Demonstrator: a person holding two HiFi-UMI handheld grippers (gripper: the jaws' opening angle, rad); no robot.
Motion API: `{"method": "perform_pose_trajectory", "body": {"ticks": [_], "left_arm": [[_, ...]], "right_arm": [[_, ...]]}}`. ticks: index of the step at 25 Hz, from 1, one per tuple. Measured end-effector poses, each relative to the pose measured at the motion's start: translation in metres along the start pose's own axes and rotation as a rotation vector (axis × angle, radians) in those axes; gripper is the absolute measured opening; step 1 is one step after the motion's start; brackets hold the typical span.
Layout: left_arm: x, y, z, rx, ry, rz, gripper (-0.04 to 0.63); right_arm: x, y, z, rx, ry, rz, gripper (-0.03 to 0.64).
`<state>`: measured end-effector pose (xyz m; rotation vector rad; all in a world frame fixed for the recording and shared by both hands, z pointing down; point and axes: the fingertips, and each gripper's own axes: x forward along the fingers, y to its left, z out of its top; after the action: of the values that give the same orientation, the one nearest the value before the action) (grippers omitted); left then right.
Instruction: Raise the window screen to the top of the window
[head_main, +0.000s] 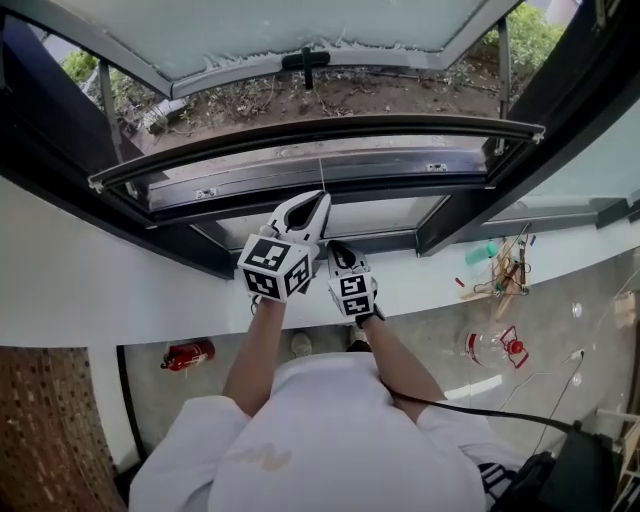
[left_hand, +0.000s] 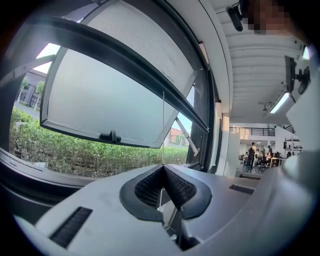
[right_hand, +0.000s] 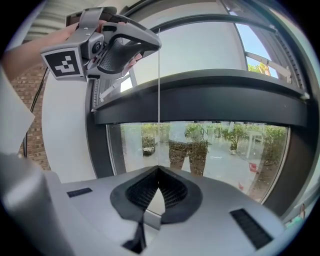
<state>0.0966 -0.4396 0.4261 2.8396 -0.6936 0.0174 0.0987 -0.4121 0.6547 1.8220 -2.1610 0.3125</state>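
From the head view, the left gripper and right gripper sit close together over the white sill, the left one higher. A thin cord runs from them up to the screen's dark bar, which spans the window opening. On the floor lies a clear jug; its contents cannot be told. In the left gripper view, the jaws are pinched together on the cord, the mesh screen is above its bar, and the sash is tilted outward. In the right gripper view, its jaws are likewise closed on the cord, which runs straight up past the bar to the left gripper.
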Motion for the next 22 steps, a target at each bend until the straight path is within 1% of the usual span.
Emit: {"method": "perform_pose_trajectory", "body": {"ticks": [6, 12, 18, 22], "left_arm": [[0.003, -0.003, 0.013, 0.016, -0.013, -0.008, 0.0], [0.002, -0.005, 0.016, 0.009, -0.019, -0.012, 0.0], [0.006, -0.004, 0.02, 0.073, -0.018, 0.001, 0.0], [0.003, -0.001, 0.021, 0.048, -0.04, 0.0, 0.0]], "right_arm": [[0.002, -0.001, 0.013, 0.002, -0.033, -0.003, 0.002], [0.0, -0.006, 0.016, -0.003, -0.045, -0.023, 0.002], [0.0, -0.01, 0.021, 0.002, -0.055, -0.035, 0.002], [0.001, -0.013, 0.022, -0.004, -0.045, -0.039, 0.002]]}}
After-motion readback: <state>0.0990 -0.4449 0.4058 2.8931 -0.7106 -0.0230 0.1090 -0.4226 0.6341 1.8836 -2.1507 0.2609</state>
